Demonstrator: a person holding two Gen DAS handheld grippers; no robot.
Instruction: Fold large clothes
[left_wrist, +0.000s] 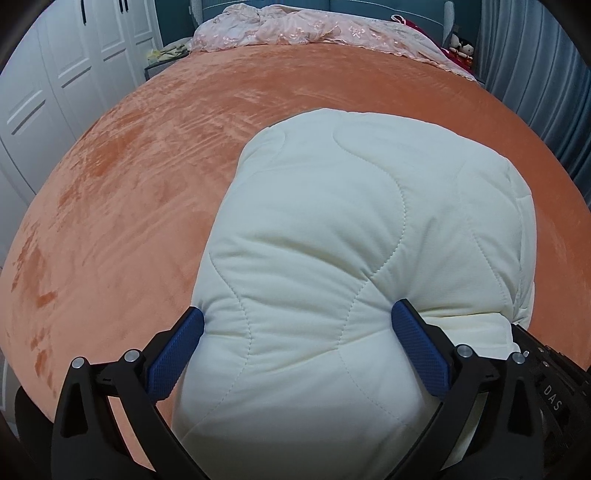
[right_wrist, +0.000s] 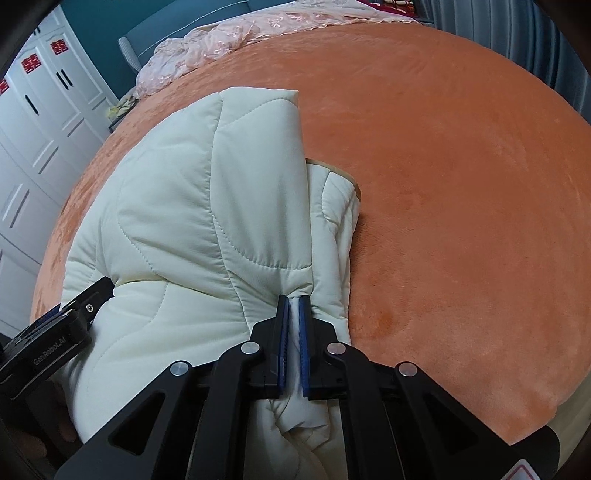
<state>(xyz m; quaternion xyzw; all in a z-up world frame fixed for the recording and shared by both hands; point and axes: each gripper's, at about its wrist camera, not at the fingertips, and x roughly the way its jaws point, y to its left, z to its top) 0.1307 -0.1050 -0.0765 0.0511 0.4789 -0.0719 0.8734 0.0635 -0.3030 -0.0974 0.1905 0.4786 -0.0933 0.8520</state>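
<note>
The right gripper (right_wrist: 292, 301) is pinching a thin fold of the quilted coat (right_wrist: 177, 206), and the left gripper (left_wrist: 297, 325) is squeezing a thick bundle; the slippery padding could be slipping out, undoing the fold.

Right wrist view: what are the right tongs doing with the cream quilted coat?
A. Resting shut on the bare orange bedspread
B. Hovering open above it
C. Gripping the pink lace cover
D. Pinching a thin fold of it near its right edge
D: the right tongs have their blue pads nearly together on a thin fold of the cream quilted coat, which lies on the orange bedspread.
</note>
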